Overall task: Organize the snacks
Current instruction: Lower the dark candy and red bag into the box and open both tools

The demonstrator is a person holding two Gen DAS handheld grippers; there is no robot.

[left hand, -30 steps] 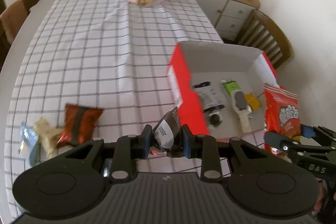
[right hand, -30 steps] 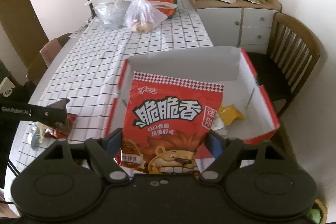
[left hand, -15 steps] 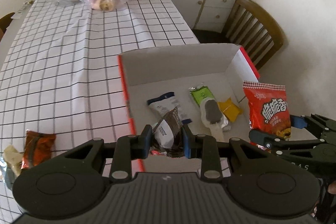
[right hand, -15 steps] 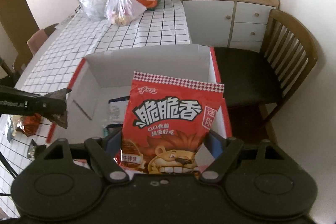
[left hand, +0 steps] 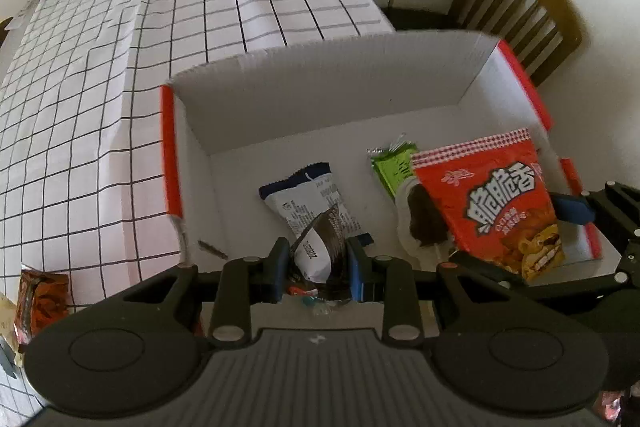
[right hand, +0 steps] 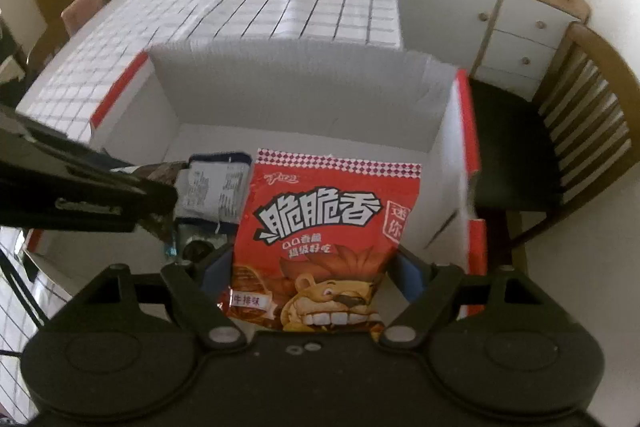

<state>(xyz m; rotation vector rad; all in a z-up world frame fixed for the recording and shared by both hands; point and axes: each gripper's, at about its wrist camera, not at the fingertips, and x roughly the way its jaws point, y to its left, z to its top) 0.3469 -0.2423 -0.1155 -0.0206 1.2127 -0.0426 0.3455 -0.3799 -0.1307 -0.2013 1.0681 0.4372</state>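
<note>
Right now your left gripper [left hand: 318, 269] pinches a dark-and-white snack packet [left hand: 320, 251] over the near edge of the red-and-white cardboard box [left hand: 320, 83], while your right gripper [right hand: 316, 279] clamps the red chip bag [right hand: 324, 235] above the box's right side; ahead of your fingers, a navy-and-white packet [left hand: 308, 195] and a green wrapper [left hand: 390, 167] lie inside.

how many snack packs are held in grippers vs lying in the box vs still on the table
Held in a hand-held gripper: 2, the red chip bag and the dark packet.
Lying in the box: 3 visible (navy-white, green, brown-white).
On the tablecloth: 1 clear, the orange-brown pack.
Total: 6
</note>
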